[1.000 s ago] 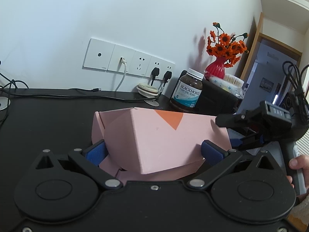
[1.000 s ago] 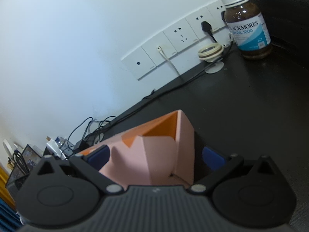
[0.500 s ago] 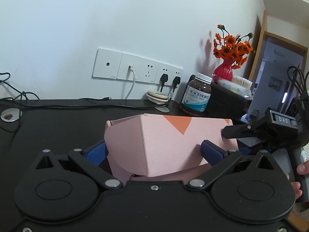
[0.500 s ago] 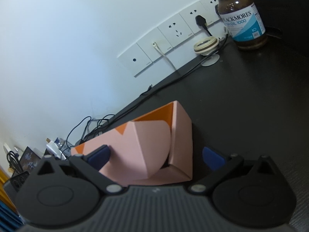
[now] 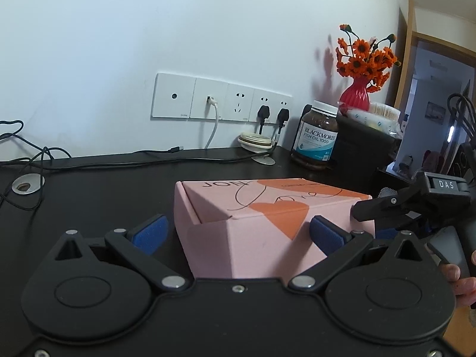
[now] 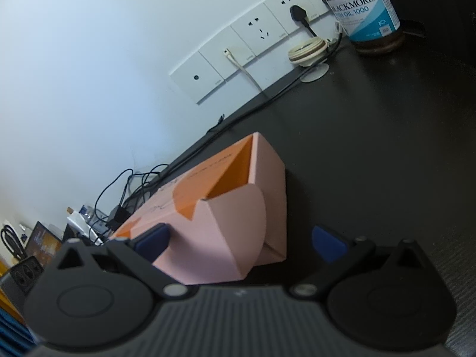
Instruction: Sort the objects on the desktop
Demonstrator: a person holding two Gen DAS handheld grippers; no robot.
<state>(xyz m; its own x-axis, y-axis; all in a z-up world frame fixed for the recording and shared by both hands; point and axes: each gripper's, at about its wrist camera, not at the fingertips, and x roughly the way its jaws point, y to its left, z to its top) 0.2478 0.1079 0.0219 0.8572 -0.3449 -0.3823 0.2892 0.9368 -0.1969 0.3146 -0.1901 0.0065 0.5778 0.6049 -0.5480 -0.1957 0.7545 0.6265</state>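
In the left wrist view, the left gripper point(image 5: 236, 233) stood wide open, its blue pads point(image 5: 148, 233) spread to either side of the near end of the pink box point(image 5: 267, 223). The left pad was clear of the cardboard; the right pad lay against or just in front of the box's front face, and contact could not be told. The box sat flat on the black desk point(image 5: 104, 190), lid down, orange shapes and looping script on top. The right gripper point(image 5: 395, 205) reached in from the right, its black finger at the box's far right corner. Behind stood a fish-oil bottle point(image 5: 316, 138), a red vase of orange flowers point(image 5: 358, 89) and a row of wall sockets point(image 5: 220, 98).

In the right wrist view, the right gripper point(image 6: 239, 239) was also spread wide around the box's point(image 6: 238, 208) end flap. Its left pad point(image 6: 153, 239) touched or nearly touched the pink side; the right pad was well clear over the desk point(image 6: 372, 134). The bottle point(image 6: 364, 12) stood far behind.
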